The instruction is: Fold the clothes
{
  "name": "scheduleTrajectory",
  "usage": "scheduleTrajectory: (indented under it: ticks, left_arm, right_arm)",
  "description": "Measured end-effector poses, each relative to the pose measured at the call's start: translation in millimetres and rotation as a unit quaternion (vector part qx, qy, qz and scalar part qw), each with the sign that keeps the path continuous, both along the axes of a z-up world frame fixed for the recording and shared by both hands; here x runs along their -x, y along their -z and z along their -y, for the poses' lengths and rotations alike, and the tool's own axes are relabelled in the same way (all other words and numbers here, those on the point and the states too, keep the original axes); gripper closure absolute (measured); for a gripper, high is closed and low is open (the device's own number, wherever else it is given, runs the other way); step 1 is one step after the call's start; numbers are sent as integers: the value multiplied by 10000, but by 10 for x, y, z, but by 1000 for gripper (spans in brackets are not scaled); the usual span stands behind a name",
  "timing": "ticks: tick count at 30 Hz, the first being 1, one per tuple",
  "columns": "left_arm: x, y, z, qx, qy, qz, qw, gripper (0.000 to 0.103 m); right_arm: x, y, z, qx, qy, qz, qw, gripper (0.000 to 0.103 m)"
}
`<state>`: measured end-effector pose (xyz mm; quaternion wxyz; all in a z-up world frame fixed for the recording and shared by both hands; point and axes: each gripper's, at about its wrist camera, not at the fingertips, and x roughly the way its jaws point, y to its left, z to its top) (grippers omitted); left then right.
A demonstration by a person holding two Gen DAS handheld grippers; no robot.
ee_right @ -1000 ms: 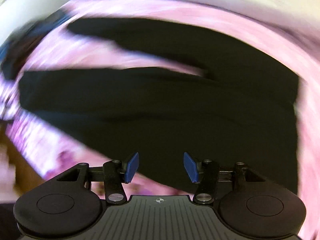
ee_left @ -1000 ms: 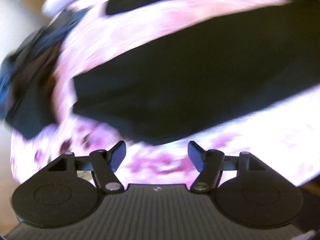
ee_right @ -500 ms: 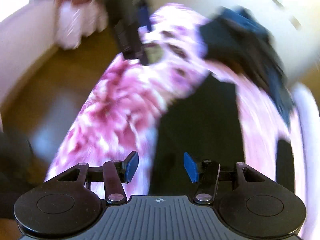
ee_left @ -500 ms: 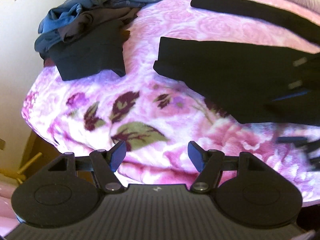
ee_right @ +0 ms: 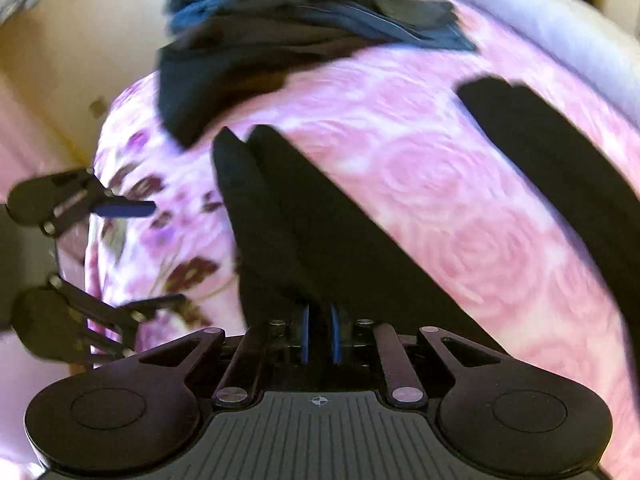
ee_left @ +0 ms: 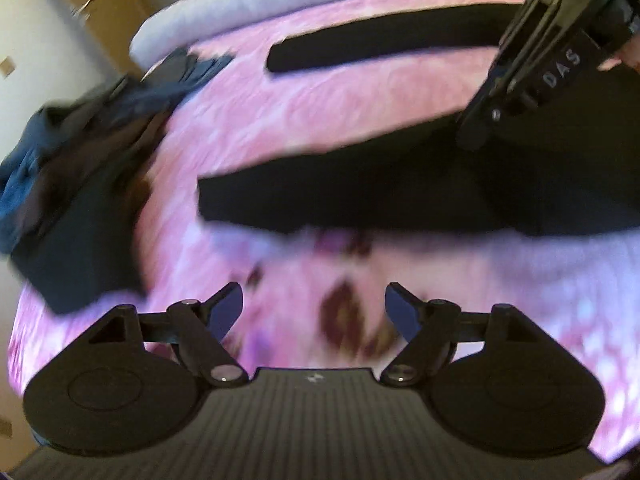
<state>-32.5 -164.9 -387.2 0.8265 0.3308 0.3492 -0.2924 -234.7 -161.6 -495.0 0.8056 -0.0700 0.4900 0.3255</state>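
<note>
The black garment [ee_right: 320, 240] lies spread on a pink rose-patterned fleece blanket [ee_right: 440, 184]; this garment serves as the landmark. Its fabric is matte and smooth, with a long tapering section folded so that two layered edges show at the narrow end. A separate long black strip [ee_right: 560, 168] of the same dark cloth lies apart from it, on the side nearer the quilted lavender pillow edge [ee_left: 240, 12].

The right gripper [ee_right: 319, 336] is clenched on the near edge of the black garment: its blue pads [ee_right: 305, 334] stand almost together with dark cloth between them. In the left wrist view its black body is seen over the garment, bearing the white letters "DAS" [ee_left: 562, 69].

The left gripper [ee_left: 314, 312] is released, its blue-tipped fingers [ee_left: 228, 308] wide apart and holding nothing. It hovers over the blanket's purple leaf print [ee_left: 344, 316], beside the garment and not touching it. The left wrist view is motion-blurred.

Beyond the garment's narrow end, a rumpled heap of dark clothes [ee_right: 288, 32], navy, grey and black, sits at the blanket's corner near a cream wall [ee_right: 100, 20]. The heap is close to the garment's tip; contact cannot be determined.
</note>
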Motion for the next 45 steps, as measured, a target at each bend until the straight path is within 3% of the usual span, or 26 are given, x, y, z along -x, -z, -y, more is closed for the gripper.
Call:
scheduleTrajectory:
  ticks: [7, 9, 11, 13, 14, 15, 18, 23, 25, 27, 30, 35, 39, 42, 45]
  left_arm:
    - [-277, 87, 375, -635, 51, 560, 9964, 28]
    - [-302, 138, 389, -907, 257, 831, 9921, 28]
    - [-277, 199, 403, -1177, 759, 1093, 9841, 30]
    - [-248, 238, 413, -1376, 1269, 1194, 9750, 48]
    - [-243, 248, 423, -1472, 1495, 1166, 9708, 66]
    - [-230, 246, 419, -1549, 1670, 1154, 9669, 75]
    - [-178, 161, 327, -1654, 1834, 1077, 9630, 92]
    - [56, -42, -92, -1931, 1673, 616, 9649, 95]
    - [168, -38, -283, -2134, 1584, 383, 9633, 91]
    - [281, -34, -475, -2334, 1493, 151, 9607, 77]
    - [419, -23, -682, -2530, 1370, -93, 9577, 74]
    - [473, -144, -733, -2120, 905, -354, 9724, 69]
    - [420, -262, -595, -1683, 667, -497, 9822, 64]
    - [405, -408, -392, -1496, 701, -515, 9849, 63]
    - [452, -642, -201, -1202, 656, -520, 9892, 56]
  right_arm:
    - [-85, -78, 219, -305, 286, -324, 9986, 93]
    - [-57, -79, 255, -298, 324, -373, 9983, 93]
    - [-32, -45, 268, -297, 313, -398, 9983, 93]
    - [6, -24, 257, -259, 232, -371, 9987, 93]
    - [24, -17, 241, -222, 183, -342, 9990, 93]
    - [43, -14, 225, -197, 135, -310, 9992, 93]
    - [99, -22, 161, -145, -44, -242, 9996, 93]
    - [284, -140, 24, -307, -742, -246, 9965, 91]
    - [423, -200, -23, -387, -1125, -312, 9924, 84]
    - [572, -255, -58, -375, -1451, -329, 9882, 76]
    - [774, -327, 0, -166, -1550, -275, 9874, 72]
    - [1031, -455, 477, 317, -844, -299, 9955, 65]
    - [1300, -601, 1125, 795, 269, -462, 9954, 63]
    - [1575, -791, 1671, 1030, 1307, -572, 9844, 61]
    - [1858, -1017, 2189, 1306, 2317, -543, 9625, 58]
